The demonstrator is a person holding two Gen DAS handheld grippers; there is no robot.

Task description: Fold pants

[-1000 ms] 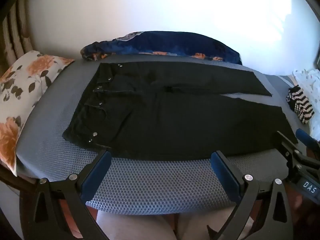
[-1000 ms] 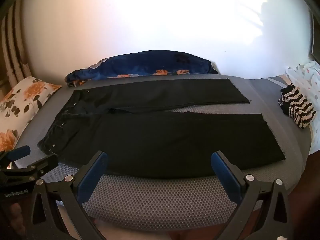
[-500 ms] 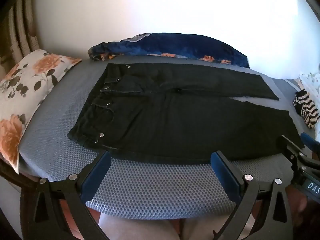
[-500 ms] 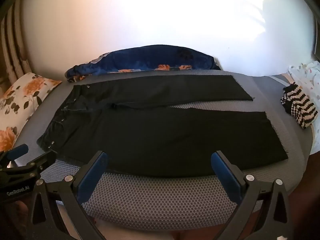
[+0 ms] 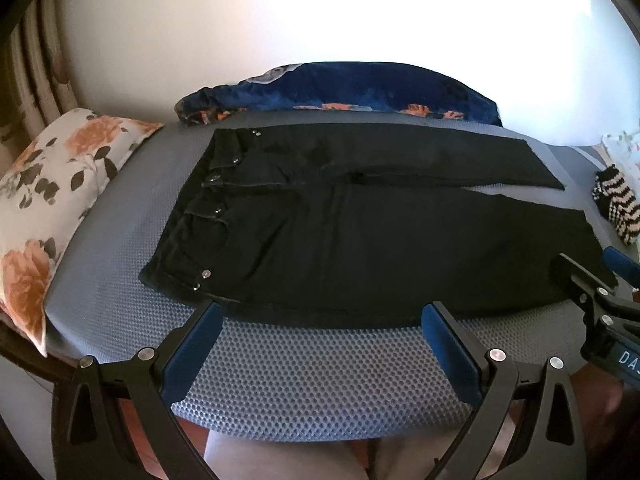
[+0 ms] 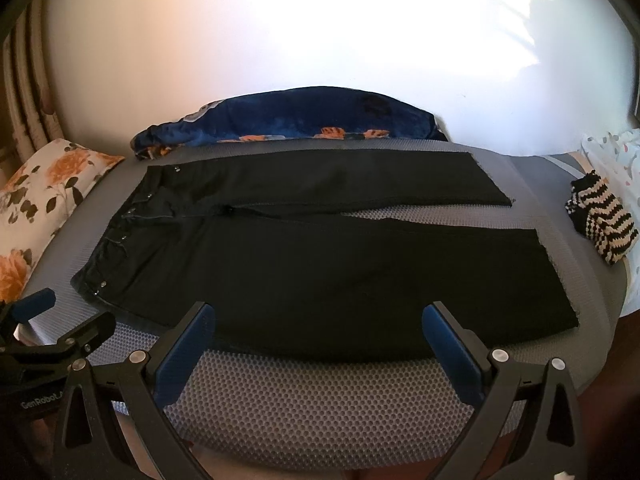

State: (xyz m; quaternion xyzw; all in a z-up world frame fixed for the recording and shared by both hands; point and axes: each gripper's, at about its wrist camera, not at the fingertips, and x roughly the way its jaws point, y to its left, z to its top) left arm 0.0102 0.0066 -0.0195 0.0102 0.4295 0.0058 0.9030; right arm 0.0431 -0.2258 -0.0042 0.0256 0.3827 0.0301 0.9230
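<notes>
Both tongs, our left gripper (image 5: 322,314) and right gripper (image 6: 318,316), hung with fingers wide apart above the near edge of the black button-fly denim pants (image 6: 320,256), spread flat on the grey honeycomb-textured mattress (image 6: 320,408).

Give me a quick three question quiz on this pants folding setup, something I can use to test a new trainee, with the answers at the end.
1. True or false: the black pants are already folded in half.
2. What does the left gripper hold: A) a pant leg, B) nothing, C) the striped sock?
3. Which end of the pants points toward the floral pillow?

Key: 1. False, they lie flat with legs apart. 2. B, its jaws are open, like the right gripper. 3. The waistband.
</notes>
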